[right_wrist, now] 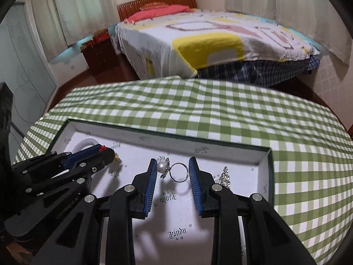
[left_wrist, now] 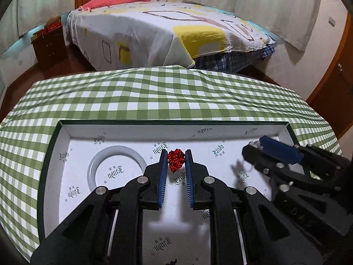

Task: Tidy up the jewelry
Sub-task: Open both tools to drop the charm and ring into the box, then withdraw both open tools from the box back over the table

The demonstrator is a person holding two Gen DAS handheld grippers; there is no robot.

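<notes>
A dark green box (left_wrist: 53,137) with a white printed lining sits on the checked tablecloth; it also shows in the right wrist view (right_wrist: 270,165). My left gripper (left_wrist: 176,158) is shut on a red knotted cord ornament (left_wrist: 175,160) above the lining. My right gripper (right_wrist: 172,167) is shut on a pearl ring (right_wrist: 172,170), pearl against the left pad, band against the right. A silver rhinestone piece (right_wrist: 225,176) lies right of it. A small yellow piece (right_wrist: 116,158) peeks out beside the left gripper (right_wrist: 103,152).
A round recess (left_wrist: 117,167) is cut in the lining at the left. The green and white tablecloth (left_wrist: 176,97) covers the table. A bed (left_wrist: 167,33) and a wooden nightstand (left_wrist: 47,46) stand beyond.
</notes>
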